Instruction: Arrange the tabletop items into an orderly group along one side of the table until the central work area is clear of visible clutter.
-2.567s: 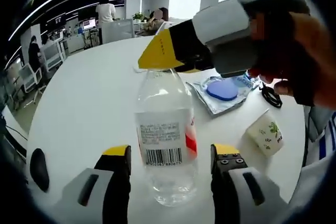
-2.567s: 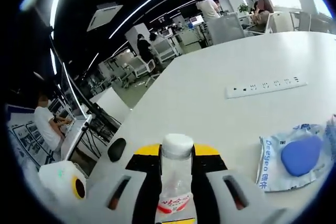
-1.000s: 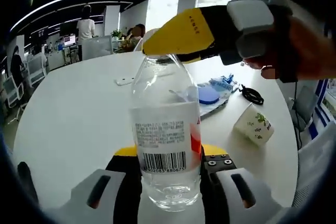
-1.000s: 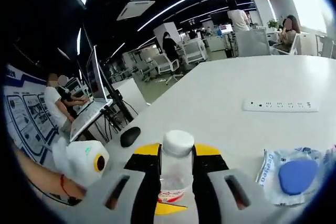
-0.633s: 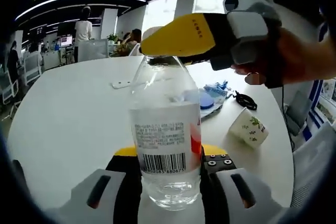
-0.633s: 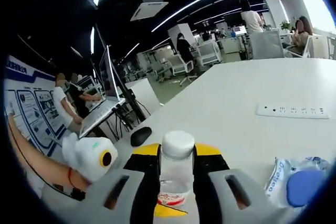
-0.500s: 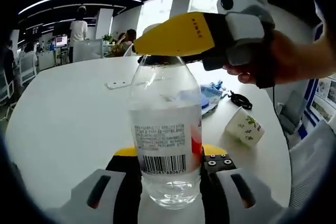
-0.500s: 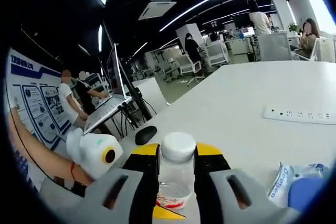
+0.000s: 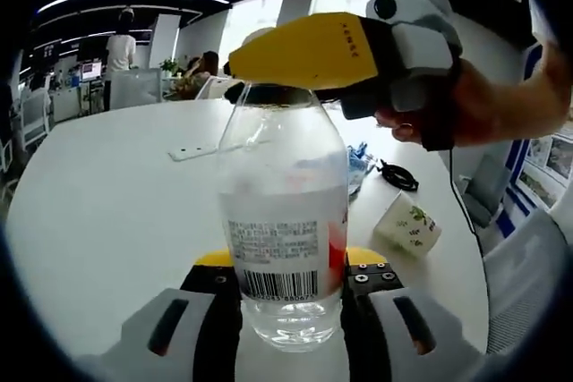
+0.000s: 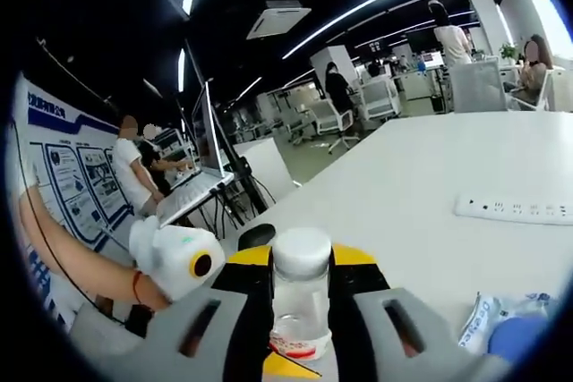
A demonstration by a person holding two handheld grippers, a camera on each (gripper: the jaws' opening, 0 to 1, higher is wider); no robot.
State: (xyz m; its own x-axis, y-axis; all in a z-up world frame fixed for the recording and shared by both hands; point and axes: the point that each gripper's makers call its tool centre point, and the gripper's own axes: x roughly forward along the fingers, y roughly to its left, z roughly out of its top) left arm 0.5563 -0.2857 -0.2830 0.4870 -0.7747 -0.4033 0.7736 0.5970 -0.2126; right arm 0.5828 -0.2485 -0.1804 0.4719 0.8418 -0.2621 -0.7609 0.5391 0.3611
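Gripping the clear water bottle (image 9: 285,248) at its body with the left claw (image 9: 286,279) and at its white cap (image 10: 302,249) with the right claw (image 10: 302,266), both closed above the white worktop (image 9: 107,185), the person should probably carry it upright to one side.

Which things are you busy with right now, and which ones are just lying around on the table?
Busy with:
- water bottle, clamped low by the left gripper
- its neck pinched by the right gripper

Just lying on the table:
- paper cup, tipped over
- power strip
- blue packet
- black cable
- computer mouse
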